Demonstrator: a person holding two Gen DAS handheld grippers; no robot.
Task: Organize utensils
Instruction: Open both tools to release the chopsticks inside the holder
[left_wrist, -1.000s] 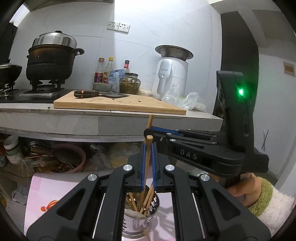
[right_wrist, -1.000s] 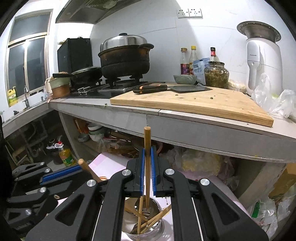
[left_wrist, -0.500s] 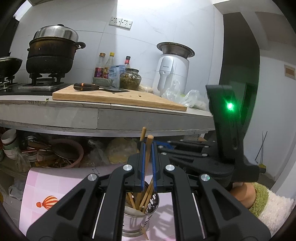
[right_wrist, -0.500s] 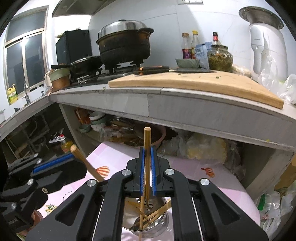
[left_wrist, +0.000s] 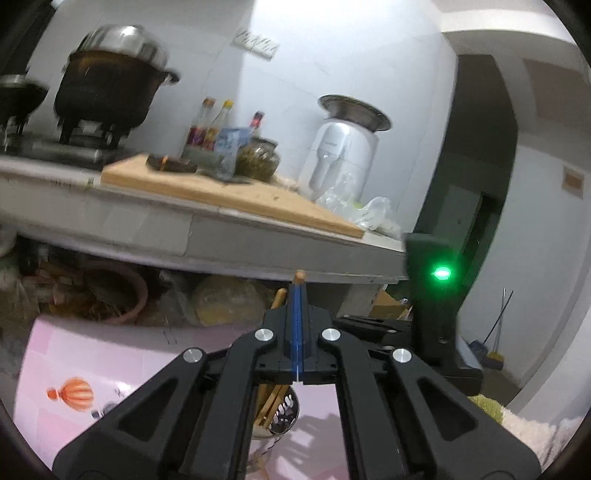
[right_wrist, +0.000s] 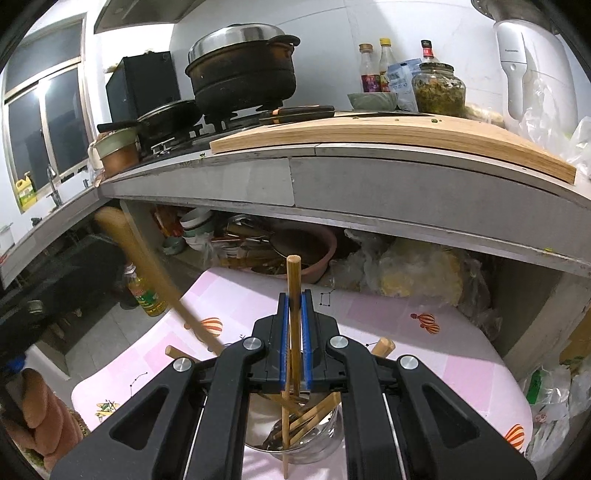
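Both sets of tongs are crowded over the metal holder (right_wrist: 295, 439) standing on the pink tabletop (right_wrist: 424, 354), and that crowding is where trouble could start. The right tongs (right_wrist: 294, 332) are clamped on a single chopstick (right_wrist: 293, 280), which stands nearly upright with its lower end reaching down at the near rim of the holder; from this angle it looks as though the tip may sit just outside that rim rather than within it, though I cannot be sure. If so, letting go would drop the stick onto the tabletop beside the holder. The left tongs (left_wrist: 298, 332) are clenched on another chopstick (left_wrist: 298, 277) above the holder (left_wrist: 280, 410); seen from the right side, that stick (right_wrist: 147, 273) slants away to the left of the holder, blurred. The two could knock together over the holder, and a knock could twist either one out of its thin grip. Several chopsticks already lean criss-cross inside the holder, so a new one pushed down could jam on them or tip the light holder over. Pressing hard against the rim could also slide the holder across the smooth tabletop
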